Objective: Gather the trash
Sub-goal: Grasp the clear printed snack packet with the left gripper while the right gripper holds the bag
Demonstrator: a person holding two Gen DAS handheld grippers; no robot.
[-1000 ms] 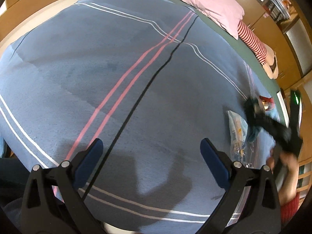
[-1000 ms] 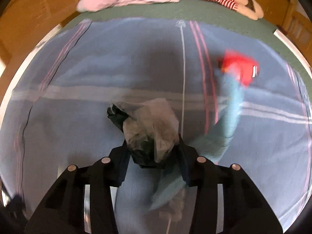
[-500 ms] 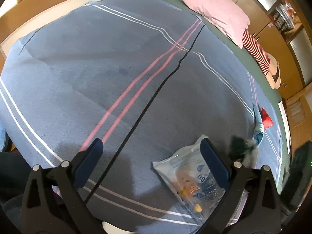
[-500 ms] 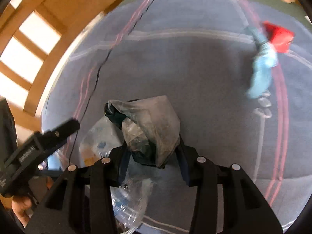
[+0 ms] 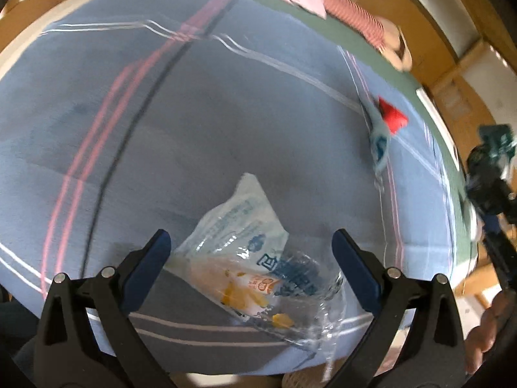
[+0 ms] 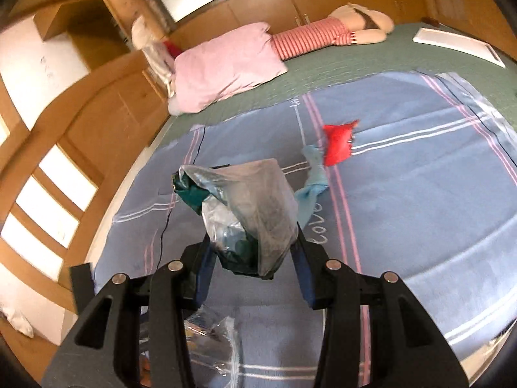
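My right gripper (image 6: 253, 253) is shut on a crumpled clear-and-dark-green plastic wrapper (image 6: 248, 210), held above the blue striped blanket (image 6: 420, 194). My left gripper (image 5: 250, 255) is open, its jaws on either side of a clear printed plastic bag (image 5: 252, 258) lying near the blanket's front edge. The same bag shows below my right gripper (image 6: 210, 333). A red wrapper (image 6: 337, 140) and a light blue wrapper (image 6: 311, 187) lie further up the blanket; both also show in the left wrist view, the red wrapper (image 5: 392, 118) and the blue one (image 5: 379, 144). The right gripper appears at that view's right edge (image 5: 491, 174).
A pink pillow (image 6: 226, 68) and a striped stuffed doll (image 6: 323, 35) lie at the head of the green bed sheet (image 6: 355, 64). A white flat board (image 6: 458, 43) lies at the far right. Wooden cabinets and walls surround the bed.
My left gripper has moved forward over the clear bag, which now lies between its jaws. My right gripper has lifted and swung away with the crumpled wrapper still held.
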